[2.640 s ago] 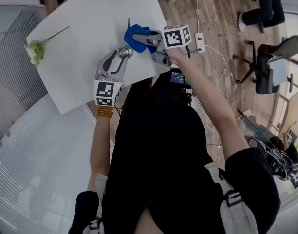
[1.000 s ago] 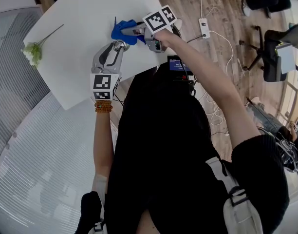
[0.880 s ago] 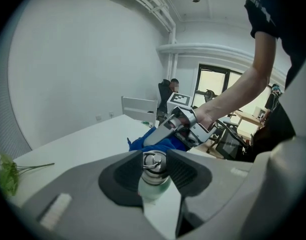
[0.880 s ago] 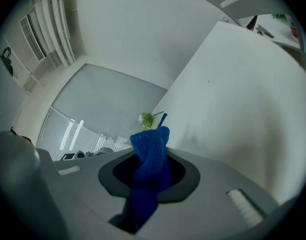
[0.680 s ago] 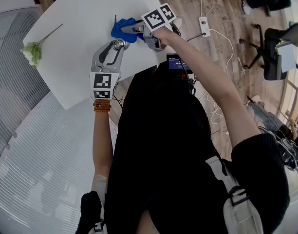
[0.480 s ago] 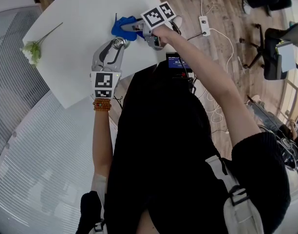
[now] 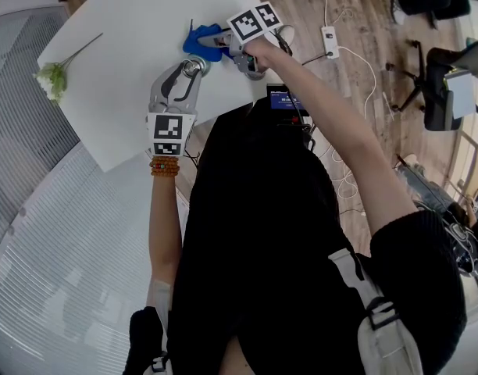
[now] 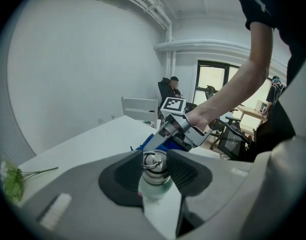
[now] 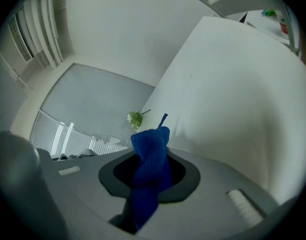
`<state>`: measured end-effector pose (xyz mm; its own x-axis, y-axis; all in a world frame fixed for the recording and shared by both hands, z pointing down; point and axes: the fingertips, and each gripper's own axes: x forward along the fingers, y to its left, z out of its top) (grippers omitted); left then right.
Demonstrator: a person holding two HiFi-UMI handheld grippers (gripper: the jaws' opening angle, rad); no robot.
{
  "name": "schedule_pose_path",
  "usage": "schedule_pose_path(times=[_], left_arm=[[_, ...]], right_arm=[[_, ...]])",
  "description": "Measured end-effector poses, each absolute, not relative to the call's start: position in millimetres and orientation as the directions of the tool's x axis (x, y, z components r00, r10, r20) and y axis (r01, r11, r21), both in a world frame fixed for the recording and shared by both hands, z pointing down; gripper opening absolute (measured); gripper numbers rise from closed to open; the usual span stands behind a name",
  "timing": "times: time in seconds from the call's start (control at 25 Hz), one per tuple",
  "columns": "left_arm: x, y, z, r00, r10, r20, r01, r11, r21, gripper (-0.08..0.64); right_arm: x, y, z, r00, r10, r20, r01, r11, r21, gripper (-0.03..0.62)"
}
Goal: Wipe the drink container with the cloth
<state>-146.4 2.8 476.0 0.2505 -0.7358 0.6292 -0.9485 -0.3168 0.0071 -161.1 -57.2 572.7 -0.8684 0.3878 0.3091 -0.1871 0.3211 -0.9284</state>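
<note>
The drink container is a pale green bottle (image 8: 154, 180) with a steel cap and ring. My left gripper (image 8: 155, 170) is shut on it, just below the cap. In the head view the bottle (image 7: 193, 68) shows between the left gripper's jaws (image 7: 190, 70) over the white table (image 7: 130, 45). A blue cloth (image 9: 150, 171) is pinched in my right gripper (image 9: 152, 171), bunched and sticking out past the jaws. In the head view the right gripper (image 7: 220, 45) holds the cloth (image 7: 201, 40) just beyond the bottle's top. In the left gripper view the cloth (image 8: 158, 145) sits right behind the cap.
A green flower sprig (image 7: 55, 75) lies on the table's left side, also seen as a sprig (image 9: 136, 117) in the right gripper view. A power strip (image 7: 330, 41) and cables lie on the wooden floor. Office chairs (image 7: 442, 92) stand at the right.
The right gripper and blue cloth have shifted slightly right and toward the bottle's top. The left gripper keeps hold of the bottle, almost still.
</note>
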Motion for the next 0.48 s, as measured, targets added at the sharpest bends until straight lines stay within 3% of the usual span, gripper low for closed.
schedule_pose_path(times=[0.48], left_arm=[[-146, 5, 478, 0.247, -0.742, 0.623, -0.95, -0.313, 0.004, 0.15]], right_arm=[[-156, -56, 603, -0.808, 0.366, 0.461, -0.291, 0.433, -0.853, 0.08]])
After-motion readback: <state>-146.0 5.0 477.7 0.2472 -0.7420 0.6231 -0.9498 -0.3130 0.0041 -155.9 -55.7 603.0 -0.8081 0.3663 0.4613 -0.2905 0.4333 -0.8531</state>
